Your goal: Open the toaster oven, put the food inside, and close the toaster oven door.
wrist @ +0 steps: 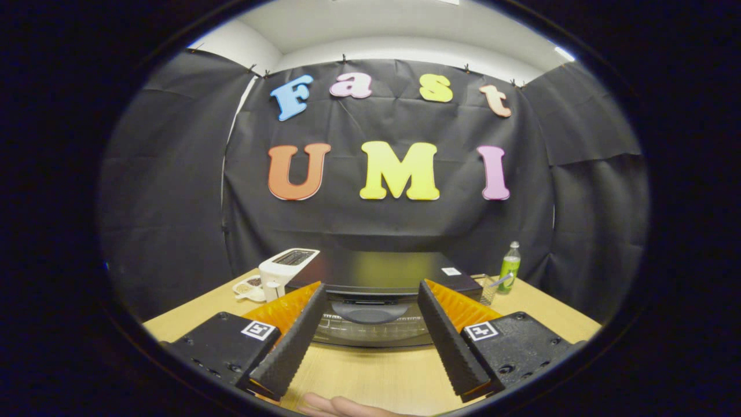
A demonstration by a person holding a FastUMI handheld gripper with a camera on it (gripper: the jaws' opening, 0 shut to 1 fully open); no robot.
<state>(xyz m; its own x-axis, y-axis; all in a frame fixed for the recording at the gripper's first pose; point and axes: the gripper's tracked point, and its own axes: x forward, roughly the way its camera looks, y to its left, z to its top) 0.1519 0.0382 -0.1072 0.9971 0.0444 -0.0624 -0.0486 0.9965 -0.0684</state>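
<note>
A black toaster oven [376,272] sits on the wooden table [370,376] just ahead of my fingers, its glass door [370,331] shut and its curved handle [370,313] facing me. My gripper [370,289] is open, and the handle and door show in the gap between its fingers [301,330]. Nothing is held. I cannot pick out the food item with certainty.
A white slot toaster [286,267] stands left of the oven, with a small white dish [249,286] beside it. A green bottle [510,266] and a clear cup [489,286] stand at the oven's right. A person's fingers [341,405] show at the table's near edge.
</note>
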